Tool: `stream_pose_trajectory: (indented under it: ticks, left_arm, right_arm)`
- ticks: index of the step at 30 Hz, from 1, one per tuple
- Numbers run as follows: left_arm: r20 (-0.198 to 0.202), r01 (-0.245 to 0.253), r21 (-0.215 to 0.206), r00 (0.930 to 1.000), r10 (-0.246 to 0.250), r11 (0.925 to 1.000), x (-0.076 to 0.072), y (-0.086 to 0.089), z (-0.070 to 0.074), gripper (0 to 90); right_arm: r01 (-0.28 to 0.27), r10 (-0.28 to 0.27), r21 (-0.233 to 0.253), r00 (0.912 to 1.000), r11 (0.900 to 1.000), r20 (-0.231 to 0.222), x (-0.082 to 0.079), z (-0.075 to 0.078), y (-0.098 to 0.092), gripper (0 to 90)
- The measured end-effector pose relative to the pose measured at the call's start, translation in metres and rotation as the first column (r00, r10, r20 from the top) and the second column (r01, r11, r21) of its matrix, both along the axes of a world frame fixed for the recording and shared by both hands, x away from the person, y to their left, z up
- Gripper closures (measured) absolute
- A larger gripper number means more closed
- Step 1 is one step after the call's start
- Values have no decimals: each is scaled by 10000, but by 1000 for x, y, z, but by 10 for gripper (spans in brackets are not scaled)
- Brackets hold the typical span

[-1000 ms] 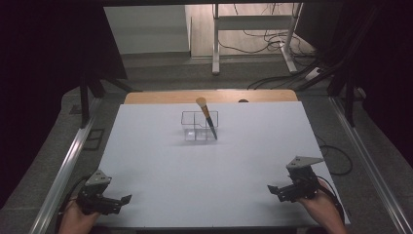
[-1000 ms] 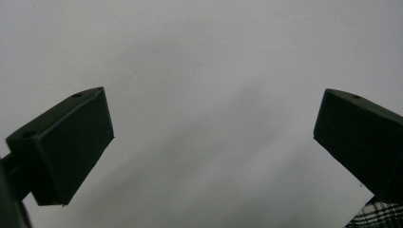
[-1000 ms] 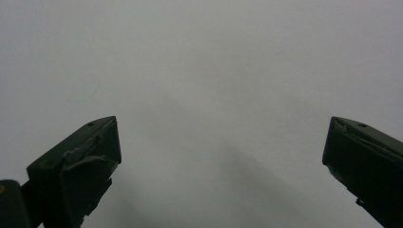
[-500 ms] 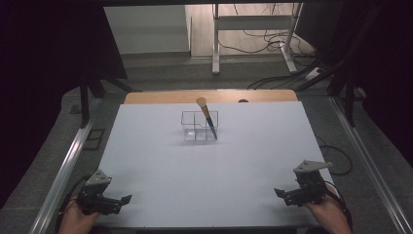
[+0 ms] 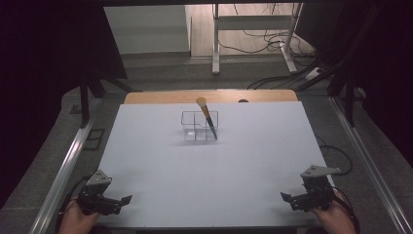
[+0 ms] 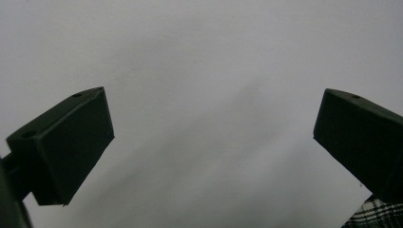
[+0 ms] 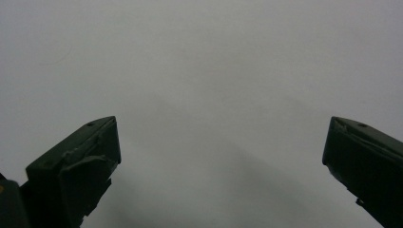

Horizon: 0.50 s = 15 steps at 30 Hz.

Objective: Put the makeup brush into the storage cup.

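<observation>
Moved: the right gripper [image 5: 298,199] has slid back toward the near edge since a second ago; the left gripper [image 5: 116,202] sits where it was.
Brush: a makeup brush [image 5: 207,117] stands propped in the clear divided box [image 5: 199,126], tan bristles up and tipped toward the far left, dark handle down in the box's near right corner.
Box: at mid-table, a little toward the far side, well apart from both grippers.
Bearing: brush lies ahead of both tools, between them; long axis leans from near right up to far left. The right gripper looks no farther off than the left, and the handle end is on its side, so my bet is on that hand.
Left gripper: jaws spread wide, nothing between them but bare sheet.
Right gripper: same, jaws wide apart and empty.
Surface: plain white sheet [image 5: 243,161] over a wooden table [image 5: 160,96], its far strip showing.
Room: dark curtains either side, a desk frame [image 5: 253,29] and loose cables [image 5: 265,39] on the floor behind.
</observation>
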<state>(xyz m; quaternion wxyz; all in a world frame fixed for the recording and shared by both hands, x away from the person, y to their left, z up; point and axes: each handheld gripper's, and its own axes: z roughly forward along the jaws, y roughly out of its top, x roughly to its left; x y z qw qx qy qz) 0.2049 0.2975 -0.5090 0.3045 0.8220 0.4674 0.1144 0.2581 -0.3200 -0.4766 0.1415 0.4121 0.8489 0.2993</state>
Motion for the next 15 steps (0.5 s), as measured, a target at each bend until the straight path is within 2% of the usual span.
stream_pose_trajectory:
  ticks: [4,8,15]
  left_arm:
    - [-10,8,17,10000,-8,10000,0,0,0,0]
    - [-27,18,20,10000,-18,10000,0,0,0,0]
    - [-42,35,59,10000,-34,10000,1,-1,0,0]
  right_arm:
    - [109,-109,-16,9999,9999,83,-2,0,-3,0]
    - [173,-174,-140,9998,9998,-73,-3,-3,-6,0]
    - [337,-338,-21,9991,9994,-254,-4,-5,-10,0]
